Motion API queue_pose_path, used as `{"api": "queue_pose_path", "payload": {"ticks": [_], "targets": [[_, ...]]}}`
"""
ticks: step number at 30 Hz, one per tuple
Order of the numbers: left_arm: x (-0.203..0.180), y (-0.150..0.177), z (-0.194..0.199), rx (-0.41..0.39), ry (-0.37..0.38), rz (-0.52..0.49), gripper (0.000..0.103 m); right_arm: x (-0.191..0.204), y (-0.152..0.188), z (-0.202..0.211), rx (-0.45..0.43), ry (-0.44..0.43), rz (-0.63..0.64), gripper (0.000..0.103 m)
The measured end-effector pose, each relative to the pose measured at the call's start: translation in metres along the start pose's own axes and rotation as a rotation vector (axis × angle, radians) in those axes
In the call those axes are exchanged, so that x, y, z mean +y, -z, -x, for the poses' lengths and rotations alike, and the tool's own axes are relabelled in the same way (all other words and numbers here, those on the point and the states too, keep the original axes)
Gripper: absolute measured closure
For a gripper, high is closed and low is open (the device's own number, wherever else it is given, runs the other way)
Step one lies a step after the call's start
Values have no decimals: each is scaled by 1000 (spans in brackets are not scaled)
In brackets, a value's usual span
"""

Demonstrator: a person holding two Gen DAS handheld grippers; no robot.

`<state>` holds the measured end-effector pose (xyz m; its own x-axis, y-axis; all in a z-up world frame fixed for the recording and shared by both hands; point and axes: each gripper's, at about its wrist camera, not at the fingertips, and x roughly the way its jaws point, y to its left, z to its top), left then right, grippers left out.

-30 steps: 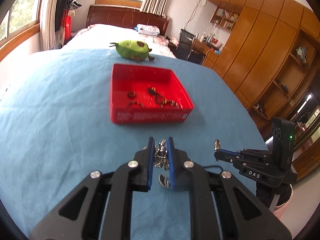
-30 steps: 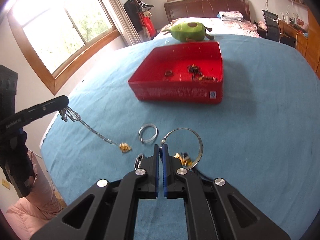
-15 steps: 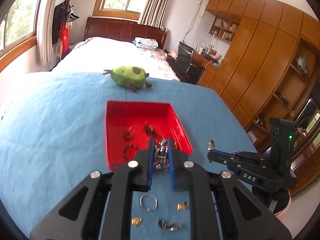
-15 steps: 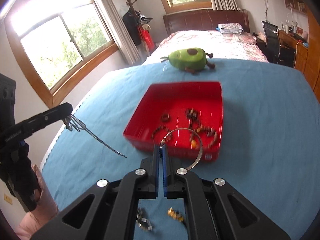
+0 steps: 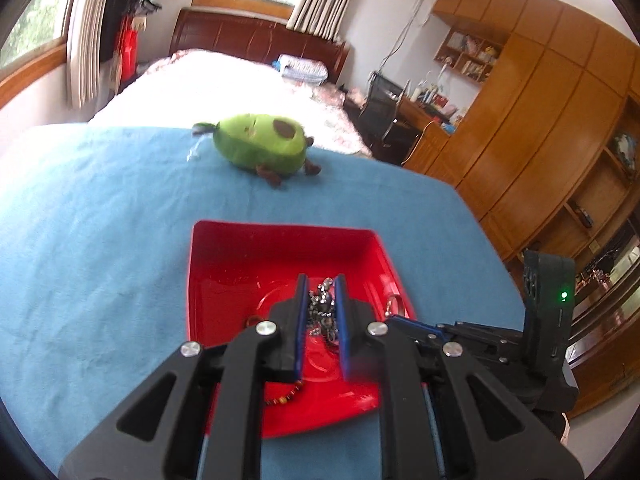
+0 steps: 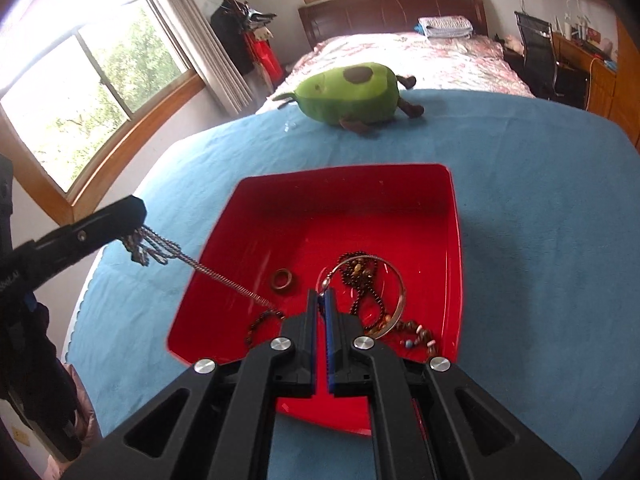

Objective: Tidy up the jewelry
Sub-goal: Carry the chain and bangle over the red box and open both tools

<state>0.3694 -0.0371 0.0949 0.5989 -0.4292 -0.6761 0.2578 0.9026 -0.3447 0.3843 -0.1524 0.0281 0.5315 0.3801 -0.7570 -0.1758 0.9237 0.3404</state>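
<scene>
Left tool (image 5: 319, 310) is clamping a bunched silver ball-chain necklace (image 5: 323, 312) between its blue pads, hanging over the shallow red plastic tray (image 5: 280, 248). Right tool (image 6: 321, 312) is pinching the clasp end of a thin silver wire bangle (image 6: 394, 280), jaws all but closed, hoop hanging over the tray's inside.

Step in hand, judging from this: transport is finishing, drop-off is next. Both loads are sitting above the tray, so the next move is calling for lowering a little and opening each tool. The chain's loose tail needs watching: it is trailing across the tray's left rim, so it could land half outside.

Already lying in the tray: a dark brown ring (image 6: 283, 279), a dark beaded necklace (image 6: 362, 280) and a multicoloured bead strand (image 6: 416, 336).

View differences: the right wrist camera is showing the chain's tail stretching from the left tool into the tray, plus the full tray contents; the left wrist camera is hiding most of that behind its own fingers, showing only a bit of bead strand (image 5: 286, 398). The left view is showing the right tool side-on beside the tray.

Farther back on the blue-cloth tabletop (image 5: 100, 220): a green avocado plush toy (image 6: 352, 96), well apart from the tray. Beyond it, a bed.
</scene>
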Motion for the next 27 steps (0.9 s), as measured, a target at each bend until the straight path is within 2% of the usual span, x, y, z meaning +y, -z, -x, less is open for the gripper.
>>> {"api": "queue_pose_path", "payload": {"ticks": [9,16,17,18,19,20,22,24,25,26,27], "targets": [[37,10,-79,123,-44,50,92,-16,1,-58,74,31,-6,100],[46,20,-102,170,-54,54,90,-18,6,-70,102,28,-6,95],[46,20,-102,172,-51,53,84,-19,6,-69,97,29,-7,94],[45,21,-101,172,-51,54,71,-19,7,-67,93,30,-7,93],[45,21,-100,166,-55,56,64,-19,7,-66,90,30,-7,93],[45,21,-98,156,-56,58,58,-19,7,-63,85,28,-7,93],[44,21,-90,136,-49,54,55,-19,6,-60,77,22,-12,93],[42,20,-80,116,-42,61,43,-19,6,-52,59,16,-18,84],[40,20,-75,102,-41,66,41,-18,7,-47,47,14,-16,72],[39,20,-66,76,-43,67,36,-16,9,-39,28,17,-12,64],[35,22,-57,58,-47,60,31,-14,9,-33,11,22,-7,61]]}}
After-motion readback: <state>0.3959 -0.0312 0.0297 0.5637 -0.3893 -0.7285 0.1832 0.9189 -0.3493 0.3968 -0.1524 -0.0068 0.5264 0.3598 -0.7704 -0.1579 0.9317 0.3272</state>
